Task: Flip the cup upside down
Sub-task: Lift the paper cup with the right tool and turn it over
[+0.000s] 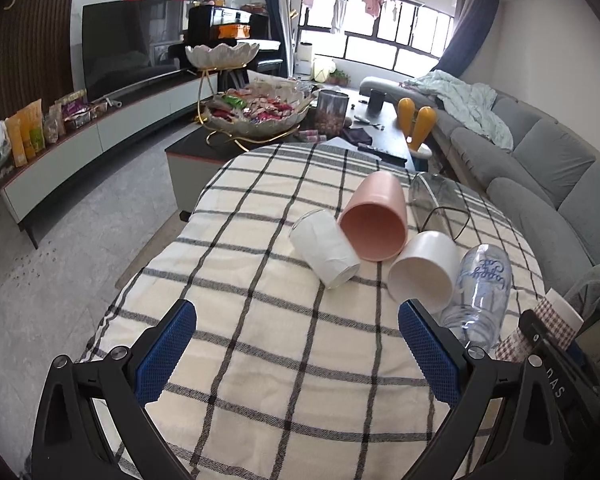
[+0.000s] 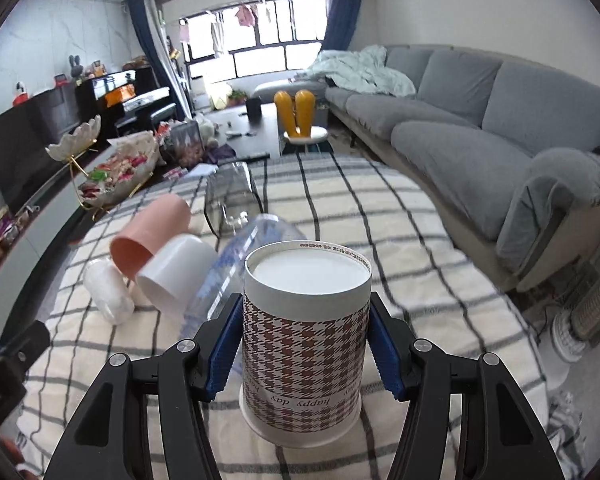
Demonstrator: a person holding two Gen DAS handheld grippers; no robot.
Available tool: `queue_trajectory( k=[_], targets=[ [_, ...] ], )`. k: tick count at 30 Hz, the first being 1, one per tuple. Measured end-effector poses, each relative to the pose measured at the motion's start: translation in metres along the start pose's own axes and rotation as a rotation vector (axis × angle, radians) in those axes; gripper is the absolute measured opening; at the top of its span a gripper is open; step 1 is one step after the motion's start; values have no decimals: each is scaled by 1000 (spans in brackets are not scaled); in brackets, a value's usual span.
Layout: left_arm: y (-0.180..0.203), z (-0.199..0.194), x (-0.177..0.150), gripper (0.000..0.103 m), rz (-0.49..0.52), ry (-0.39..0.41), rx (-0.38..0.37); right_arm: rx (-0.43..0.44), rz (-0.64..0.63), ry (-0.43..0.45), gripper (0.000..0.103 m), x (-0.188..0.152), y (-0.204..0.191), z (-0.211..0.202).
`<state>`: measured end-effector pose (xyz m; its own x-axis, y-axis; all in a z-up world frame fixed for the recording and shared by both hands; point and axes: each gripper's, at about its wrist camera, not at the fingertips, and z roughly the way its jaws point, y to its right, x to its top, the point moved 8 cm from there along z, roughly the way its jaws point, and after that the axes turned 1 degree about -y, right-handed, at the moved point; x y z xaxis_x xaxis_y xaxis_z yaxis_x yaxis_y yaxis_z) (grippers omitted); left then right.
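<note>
On my left wrist camera the left gripper [image 1: 296, 344] hangs over the checked cloth [image 1: 260, 320] that covers the surface, its jaws spread wide with nothing between the blue pads. Beyond it, left to right, cups lie on their sides in a cluster: a small white cup [image 1: 325, 253], a pink cup [image 1: 374, 218] with its mouth facing me and touching the white one, a white ceramic cup [image 1: 422, 268] just beside the pink, and a clear glass with blue script [image 1: 478, 292] against that. A clear glass mug [image 1: 434, 200] lies behind them.

On my right wrist camera the right gripper [image 2: 306, 344] has its jaws closed on the houndstooth paper cup [image 2: 304, 344], one blue pad pressed to each side. The cup is upside down: its recessed base faces up, the "happy day" lettering reads inverted, and its wide rim is down near the cloth. The grey sofa [image 2: 480, 120] runs along the right.
</note>
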<state>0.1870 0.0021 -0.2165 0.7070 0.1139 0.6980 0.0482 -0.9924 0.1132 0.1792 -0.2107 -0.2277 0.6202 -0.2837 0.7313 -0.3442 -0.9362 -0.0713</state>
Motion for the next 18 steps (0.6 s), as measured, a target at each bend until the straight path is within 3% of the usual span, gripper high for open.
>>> queue_trajectory(
  k=[13, 18],
  targets=[
    [4, -5, -4, 103, 29, -12, -3, -12, -20, -67, 60, -22, 1, 1],
    [5, -11, -2, 103, 39, -2, -4, -11, -22, -62, 72, -22, 2, -7]
  ],
)
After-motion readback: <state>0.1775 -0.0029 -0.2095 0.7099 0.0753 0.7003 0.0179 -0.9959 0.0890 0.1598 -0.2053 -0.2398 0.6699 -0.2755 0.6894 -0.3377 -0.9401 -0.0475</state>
